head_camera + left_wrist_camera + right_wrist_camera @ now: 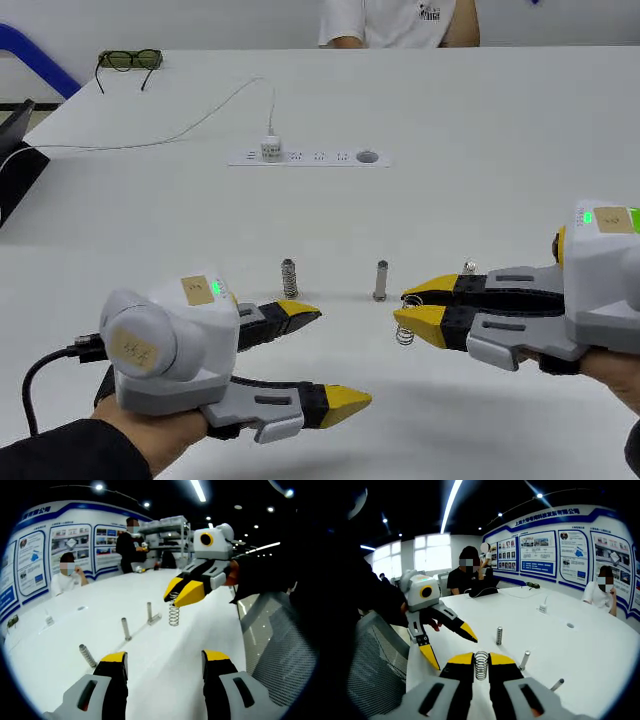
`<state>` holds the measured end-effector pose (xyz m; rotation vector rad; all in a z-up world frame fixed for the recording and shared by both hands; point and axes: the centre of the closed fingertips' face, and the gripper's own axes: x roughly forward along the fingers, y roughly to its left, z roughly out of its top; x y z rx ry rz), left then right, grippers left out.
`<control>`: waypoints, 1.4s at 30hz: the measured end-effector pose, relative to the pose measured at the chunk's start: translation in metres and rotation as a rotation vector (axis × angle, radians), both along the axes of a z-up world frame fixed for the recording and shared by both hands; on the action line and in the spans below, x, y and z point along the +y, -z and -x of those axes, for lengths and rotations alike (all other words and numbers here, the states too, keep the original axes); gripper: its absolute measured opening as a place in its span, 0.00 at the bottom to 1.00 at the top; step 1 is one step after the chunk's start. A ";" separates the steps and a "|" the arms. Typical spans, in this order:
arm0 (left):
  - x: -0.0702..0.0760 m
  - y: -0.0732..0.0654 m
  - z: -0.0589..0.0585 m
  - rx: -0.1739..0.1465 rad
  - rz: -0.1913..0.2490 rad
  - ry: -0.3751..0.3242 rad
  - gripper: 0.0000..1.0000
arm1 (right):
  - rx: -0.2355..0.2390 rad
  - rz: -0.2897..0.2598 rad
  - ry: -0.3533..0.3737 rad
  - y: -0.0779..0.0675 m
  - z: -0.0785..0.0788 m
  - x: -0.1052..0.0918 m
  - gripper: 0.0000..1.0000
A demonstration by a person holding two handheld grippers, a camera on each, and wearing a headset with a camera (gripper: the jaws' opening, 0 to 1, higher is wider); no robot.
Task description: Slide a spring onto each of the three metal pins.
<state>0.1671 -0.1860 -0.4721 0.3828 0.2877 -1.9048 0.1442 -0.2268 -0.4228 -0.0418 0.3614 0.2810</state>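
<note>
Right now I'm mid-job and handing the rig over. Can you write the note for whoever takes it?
The left claw is open and empty, in front of the left pin.
The right claw is shut on a loose spring, close to the middle pin.
The three pins stand upright in a row. The left pin carries a fitted spring. The middle pin and the right pin are bare.
Done: one pin of three.
Left: slide the loose spring onto a bare pin, probably the middle one, then put another spring on the last pin.
</note>
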 end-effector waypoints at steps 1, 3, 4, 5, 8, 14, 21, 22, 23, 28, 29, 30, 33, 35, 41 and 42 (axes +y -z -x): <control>0.001 0.000 -0.002 -0.001 -0.001 -0.006 0.61 | 0.000 0.002 0.000 0.000 0.000 -0.001 0.12; 0.004 0.000 -0.006 0.002 0.001 -0.023 0.61 | 0.000 0.007 0.002 -0.001 -0.002 -0.003 0.12; 0.005 -0.001 -0.007 0.005 0.002 -0.030 0.62 | -0.001 0.008 0.002 -0.001 -0.003 -0.004 0.12; 0.007 -0.002 -0.010 0.007 0.005 -0.041 0.62 | -0.002 0.010 0.003 -0.001 -0.004 -0.006 0.12; 0.010 -0.003 -0.016 0.016 0.011 -0.069 0.62 | -0.004 0.018 0.004 -0.003 -0.007 -0.009 0.12; 0.017 -0.002 -0.024 0.021 0.011 -0.104 0.62 | -0.015 0.032 0.016 -0.007 -0.016 -0.021 0.12; 0.021 -0.002 -0.028 0.033 0.017 -0.138 0.62 | -0.031 0.051 0.039 -0.011 -0.031 -0.036 0.12; 0.021 -0.001 -0.028 0.034 0.017 -0.140 0.62 | -0.035 0.052 0.047 -0.012 -0.035 -0.039 0.12; 0.021 -0.001 -0.029 0.035 0.018 -0.142 0.62 | -0.036 0.053 0.050 -0.012 -0.037 -0.041 0.12; 0.020 -0.002 -0.029 0.046 0.025 -0.155 0.61 | -0.046 0.053 0.076 -0.013 -0.050 -0.050 0.12; 0.020 -0.002 -0.029 0.048 0.026 -0.157 0.61 | -0.047 0.053 0.081 -0.013 -0.052 -0.052 0.12; 0.020 -0.001 -0.029 0.050 0.027 -0.158 0.61 | -0.049 0.054 0.088 -0.012 -0.055 -0.054 0.12; 0.021 -0.001 -0.029 0.050 0.025 -0.158 0.61 | -0.048 0.048 0.096 -0.010 -0.060 -0.056 0.12; 0.021 0.000 -0.029 0.051 0.025 -0.159 0.61 | -0.042 0.051 0.100 -0.007 -0.063 -0.058 0.12; 0.021 0.001 -0.029 0.058 0.026 -0.164 0.61 | -0.041 0.049 0.121 -0.004 -0.069 -0.064 0.12; 0.021 0.001 -0.029 0.058 0.027 -0.164 0.61 | -0.042 0.047 0.129 -0.003 -0.071 -0.066 0.12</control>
